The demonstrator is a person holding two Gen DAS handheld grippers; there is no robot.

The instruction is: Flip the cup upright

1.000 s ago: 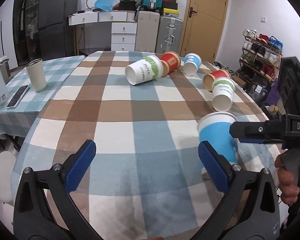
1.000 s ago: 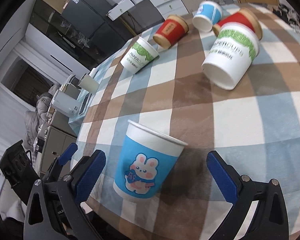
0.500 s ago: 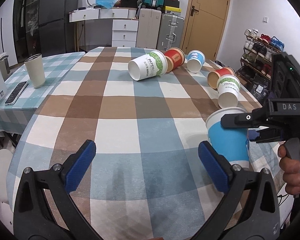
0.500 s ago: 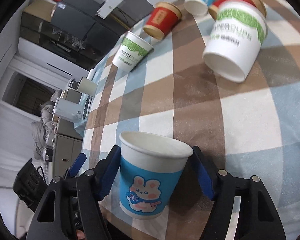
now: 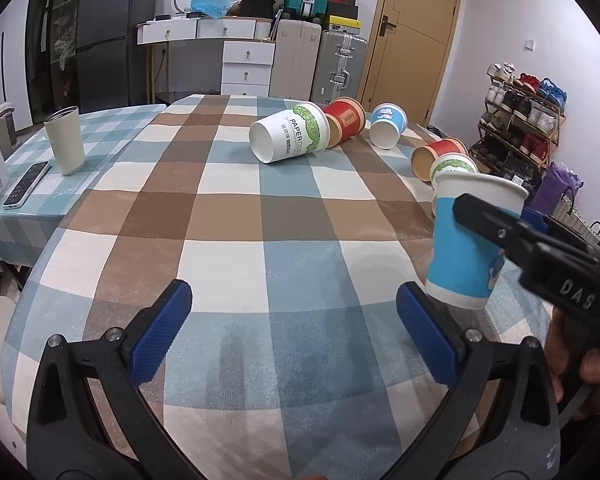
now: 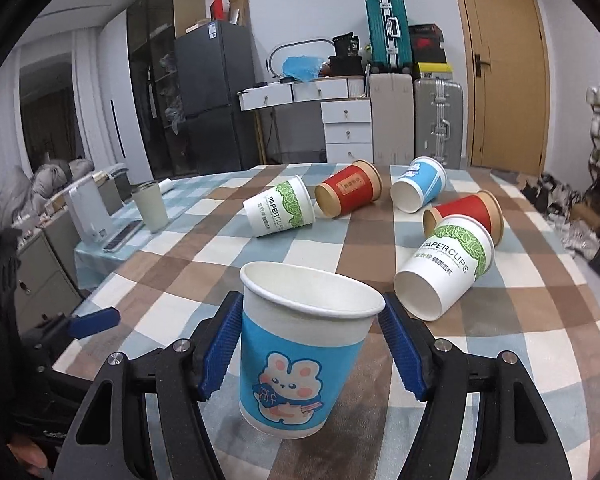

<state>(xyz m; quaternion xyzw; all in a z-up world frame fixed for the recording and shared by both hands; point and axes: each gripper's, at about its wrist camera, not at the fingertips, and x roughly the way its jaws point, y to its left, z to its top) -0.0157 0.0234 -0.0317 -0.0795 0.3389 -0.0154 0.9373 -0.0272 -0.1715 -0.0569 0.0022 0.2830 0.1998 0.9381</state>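
**Right gripper clamps a blue bunny cup, mouth up, over a checked table**

The right gripper (image 6: 310, 344) has its two blue-padded jaws pressed against opposite sides of a blue paper cup (image 6: 300, 356) printed with a cartoon bunny. The cup sits mouth up, tilted slightly, its white rim above the pads. Whether its base touches the cloth cannot be told. Seen from the left wrist camera, the same cup (image 5: 466, 248) is at the right side of the table, with one black finger of the right gripper crossing its side.

The left gripper (image 5: 296, 332) hovers over the checked tablecloth (image 5: 236, 216) with its jaws wide apart, holding and touching nothing.

Farther back, five more paper cups lie on their sides: a white cup with green leaves (image 6: 280, 212), a red cup (image 6: 350, 193) just beside it, a small blue cup (image 6: 419, 190), a second red cup (image 6: 466, 212), and a second white leafy cup (image 6: 446, 266) touching it. A cream tumbler (image 5: 65, 140) stands upright on a neighbouring table, near a phone (image 5: 26, 184).
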